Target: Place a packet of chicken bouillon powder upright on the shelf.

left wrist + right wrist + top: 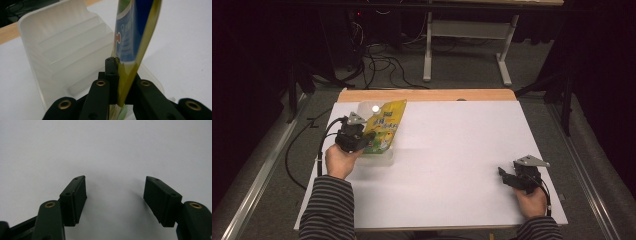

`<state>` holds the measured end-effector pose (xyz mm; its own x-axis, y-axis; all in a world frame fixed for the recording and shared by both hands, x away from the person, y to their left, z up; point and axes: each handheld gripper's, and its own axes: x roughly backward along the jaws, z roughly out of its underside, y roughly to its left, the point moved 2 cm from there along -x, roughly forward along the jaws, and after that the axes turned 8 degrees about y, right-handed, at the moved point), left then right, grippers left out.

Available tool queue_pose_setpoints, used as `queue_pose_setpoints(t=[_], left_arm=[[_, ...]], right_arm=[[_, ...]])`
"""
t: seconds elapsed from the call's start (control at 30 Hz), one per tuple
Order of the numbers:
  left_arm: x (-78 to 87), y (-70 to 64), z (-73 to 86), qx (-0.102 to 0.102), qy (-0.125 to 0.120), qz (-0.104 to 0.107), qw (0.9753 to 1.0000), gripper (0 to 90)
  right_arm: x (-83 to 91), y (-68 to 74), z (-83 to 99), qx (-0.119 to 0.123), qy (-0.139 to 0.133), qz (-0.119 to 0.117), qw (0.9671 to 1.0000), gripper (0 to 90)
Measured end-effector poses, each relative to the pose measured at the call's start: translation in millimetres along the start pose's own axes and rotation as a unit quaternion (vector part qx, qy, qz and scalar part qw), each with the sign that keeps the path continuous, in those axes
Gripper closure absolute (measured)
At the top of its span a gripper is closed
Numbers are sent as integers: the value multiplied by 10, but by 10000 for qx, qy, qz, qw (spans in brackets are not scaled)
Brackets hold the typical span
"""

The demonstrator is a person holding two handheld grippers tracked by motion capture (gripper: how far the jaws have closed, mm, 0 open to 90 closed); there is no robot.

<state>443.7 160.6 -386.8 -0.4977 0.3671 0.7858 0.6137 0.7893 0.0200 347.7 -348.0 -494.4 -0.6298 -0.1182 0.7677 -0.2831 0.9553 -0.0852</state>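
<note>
- Two hand-held grippers were in our hands at the white-topped table [452, 150], one near each side of it, well apart from each other.
- The left hand-held gripper [362, 138] was pressed together on the lower edge of a flat yellow-and-green plastic pouch [384, 127] with a white round cap [375, 108]. In the left gripper view the jaws pinched the pouch's yellow seam [126, 82], with blue and white print on the face above it.
- The pouch stood tilted inside a translucent white plastic holder [382, 159] with stepped ridges on its inner wall [62, 47]. The holder sat on the table's left side, towards the far edge, where a strip of bare wood [427, 95] showed.
- The right hand-held gripper [507, 176] rested low over the table near its right front corner. Its jaws were spread wide with nothing between them, and in the right gripper view we saw plain white surface [115, 157] in the gap.
- We wore striped sleeves [329, 207] on both arms.
</note>
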Motion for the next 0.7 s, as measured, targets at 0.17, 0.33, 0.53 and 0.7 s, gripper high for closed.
queue_pose_setpoints(t=[0.17, 0.33, 0.53, 0.7], left_arm=[[19, 7, 6, -1, 78, -24, 10000, 851], [98, 41, -9, 142, 51, 154, 9998, 803], [151, 55, -3, 192, 307, 150, 9992, 844], [152, 26, -4, 5, 379, 94, 9992, 900]], right_arm=[[0, -1, -1, -28, 17, -12, 10000, 355], [-3, -12, -2, -75, 42, -40, 10000, 347], [2, 2, 2, -45, 14, 25, 10000, 340], [-4, -14, -2, -105, 48, -28, 9999, 338]])
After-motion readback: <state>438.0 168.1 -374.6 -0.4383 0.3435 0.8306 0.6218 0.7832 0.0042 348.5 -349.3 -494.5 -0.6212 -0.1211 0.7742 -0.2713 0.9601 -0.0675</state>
